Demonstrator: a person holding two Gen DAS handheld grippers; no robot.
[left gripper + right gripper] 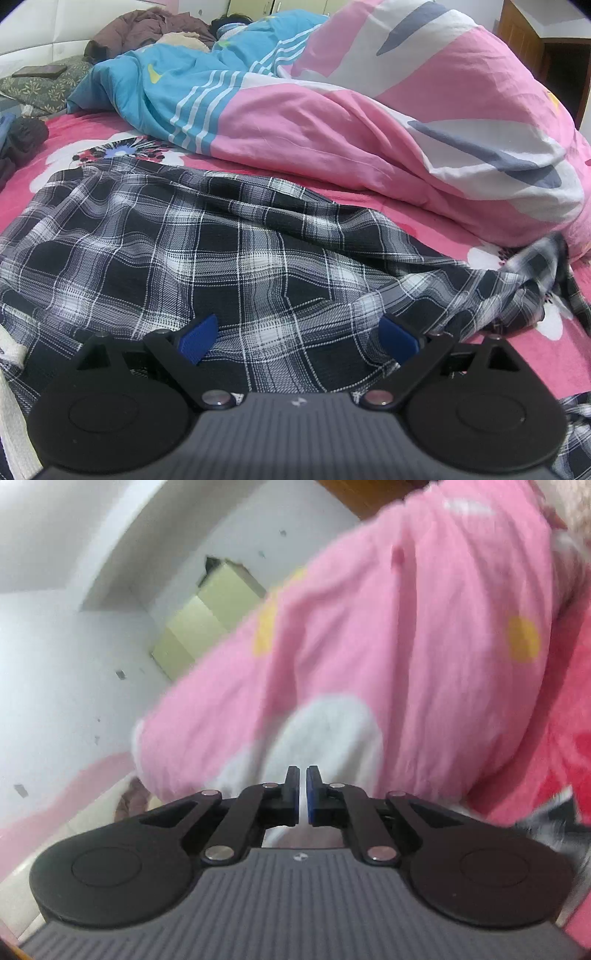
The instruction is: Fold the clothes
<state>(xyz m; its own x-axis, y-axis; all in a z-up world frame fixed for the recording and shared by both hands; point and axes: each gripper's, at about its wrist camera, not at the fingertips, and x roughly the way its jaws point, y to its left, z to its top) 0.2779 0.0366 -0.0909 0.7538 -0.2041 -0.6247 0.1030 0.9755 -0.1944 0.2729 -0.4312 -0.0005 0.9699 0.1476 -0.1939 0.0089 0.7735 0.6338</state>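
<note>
A black-and-white plaid garment (221,251) lies spread and wrinkled across the pink floral bed sheet (92,147). Its right corner looks blurred near the quilt. My left gripper (297,325) hovers low over the garment's near part, open, with its blue pads wide apart and only cloth below them. In the right wrist view, my right gripper (302,775) is shut, its pads nearly touching with nothing visible between them. It points at the pink quilt (369,627), and a blurred patch of the plaid garment (550,819) shows at the lower right.
A bulky pink, white and blue quilt (369,129) fills the back and right of the bed. A patterned pillow (48,85) with a phone (38,71) on it, a brown coat (147,26) and dark clothes (22,136) lie at the left. A white wall (55,664) shows behind.
</note>
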